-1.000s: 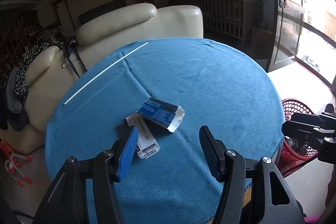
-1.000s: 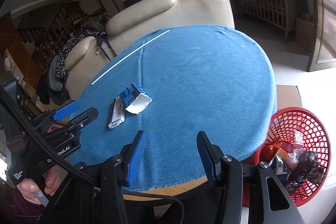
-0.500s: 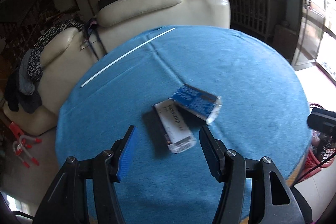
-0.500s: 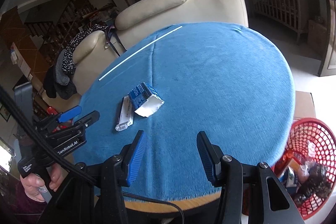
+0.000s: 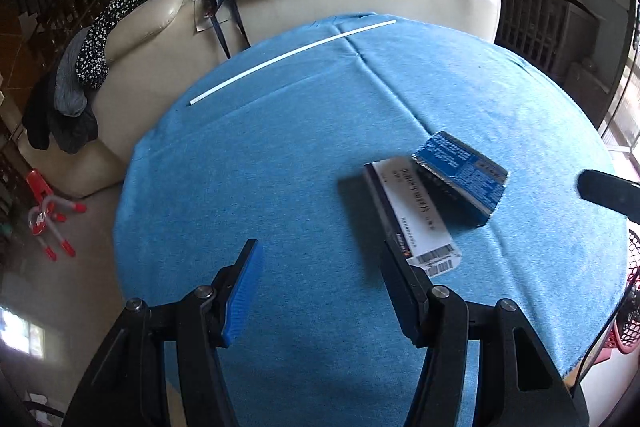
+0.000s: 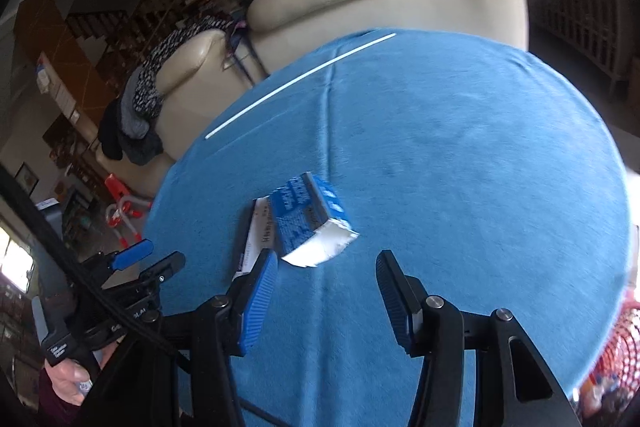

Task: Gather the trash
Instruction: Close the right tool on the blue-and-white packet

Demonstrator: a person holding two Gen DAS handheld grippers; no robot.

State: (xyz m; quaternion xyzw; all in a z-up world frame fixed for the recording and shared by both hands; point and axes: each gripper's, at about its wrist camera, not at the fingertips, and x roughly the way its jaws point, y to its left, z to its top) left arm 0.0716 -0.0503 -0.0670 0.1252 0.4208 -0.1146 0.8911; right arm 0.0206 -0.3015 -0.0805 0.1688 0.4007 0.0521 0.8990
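A torn-open blue carton [image 6: 310, 217] lies on its side on the blue-clothed tabletop [image 6: 460, 155], its white end ragged, overlapping a flat white barcoded box [image 5: 412, 215] beside it.

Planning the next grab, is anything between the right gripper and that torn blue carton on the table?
Nothing visible. The right gripper is open just short of the torn blue carton, with only bare blue tablecloth between. The white box lies against the carton's left side.

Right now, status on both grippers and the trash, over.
Left gripper open, empty; right gripper open, empty, jaws just widening. Blue carton and white box lie touching on the tablecloth. White stick far side. Nothing blocking.
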